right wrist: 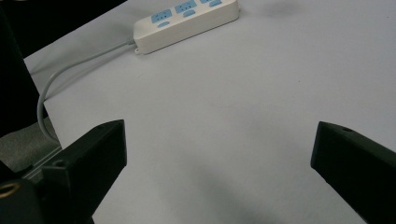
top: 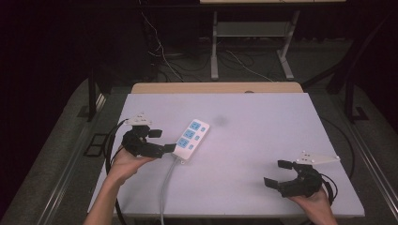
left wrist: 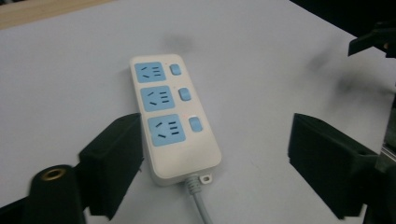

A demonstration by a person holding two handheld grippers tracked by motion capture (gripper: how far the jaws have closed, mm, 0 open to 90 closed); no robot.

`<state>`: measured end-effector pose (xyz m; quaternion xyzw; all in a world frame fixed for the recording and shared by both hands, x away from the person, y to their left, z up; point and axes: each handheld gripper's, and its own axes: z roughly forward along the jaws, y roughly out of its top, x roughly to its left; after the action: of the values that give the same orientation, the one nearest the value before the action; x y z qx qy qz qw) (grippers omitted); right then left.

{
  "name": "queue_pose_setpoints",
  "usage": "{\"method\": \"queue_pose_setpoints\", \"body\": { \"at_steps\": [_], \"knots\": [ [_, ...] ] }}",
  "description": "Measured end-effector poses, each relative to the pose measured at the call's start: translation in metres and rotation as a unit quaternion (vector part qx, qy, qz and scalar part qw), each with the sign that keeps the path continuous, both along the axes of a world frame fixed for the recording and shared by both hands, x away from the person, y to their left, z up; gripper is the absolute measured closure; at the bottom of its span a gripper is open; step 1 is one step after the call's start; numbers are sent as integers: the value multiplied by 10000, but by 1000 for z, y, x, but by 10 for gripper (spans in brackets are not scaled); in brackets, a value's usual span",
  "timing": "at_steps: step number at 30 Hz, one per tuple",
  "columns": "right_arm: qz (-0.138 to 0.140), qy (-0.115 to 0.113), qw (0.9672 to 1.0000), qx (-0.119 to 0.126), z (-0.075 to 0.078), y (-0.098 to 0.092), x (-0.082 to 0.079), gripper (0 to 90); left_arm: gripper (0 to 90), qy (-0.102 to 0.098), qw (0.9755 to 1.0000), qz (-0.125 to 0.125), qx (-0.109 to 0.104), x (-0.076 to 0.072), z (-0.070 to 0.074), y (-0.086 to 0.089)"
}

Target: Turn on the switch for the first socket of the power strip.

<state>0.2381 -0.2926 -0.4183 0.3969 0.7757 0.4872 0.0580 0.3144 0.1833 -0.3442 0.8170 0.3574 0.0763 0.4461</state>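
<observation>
At the left of the high view we see the left gripper (top: 162,141) in a hand (top: 123,165), jaws wide apart, nothing held. Its jaw tips sit just beside the near end of the power strip (top: 190,139); we can't tell from there if one tip touches it. In the left gripper view the jaws stand wide and the power strip (left wrist: 173,118) lies between them, close to the left jaw, well clear of the right one, pads not pressing on it. The strip is white with three blue sockets and three blue switches, lying flat at centre-left of the table (top: 263,140), tilted toward upper right. Its grey cable (top: 165,187) runs down off the near table edge.

At lower right the right gripper (top: 277,173) is wide open and empty, over bare tabletop, well apart from the strip. The right gripper view has the strip at upper left, its far end cut off.

The table is pale, with a few faint dark smudges and a wooden strip along the far edge. The room behind is dark; we make out table legs and loose wires on the floor, little else.
</observation>
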Motion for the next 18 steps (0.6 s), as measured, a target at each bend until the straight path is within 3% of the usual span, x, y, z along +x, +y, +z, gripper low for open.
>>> {"method": "queue_pose_setpoints", "body": {
  "at_steps": [6, 18],
  "knots": [
    [5, -6, 10000, -11, 0, 1, 0, 30, 0, -150, 9995, 271, -6, -14, -3, 3],
    [13, 10, 10000, -19, -1, 1, 0, 30, 0, -239, 9994, 223, -147, -35, -19, -3]
  ]
}}
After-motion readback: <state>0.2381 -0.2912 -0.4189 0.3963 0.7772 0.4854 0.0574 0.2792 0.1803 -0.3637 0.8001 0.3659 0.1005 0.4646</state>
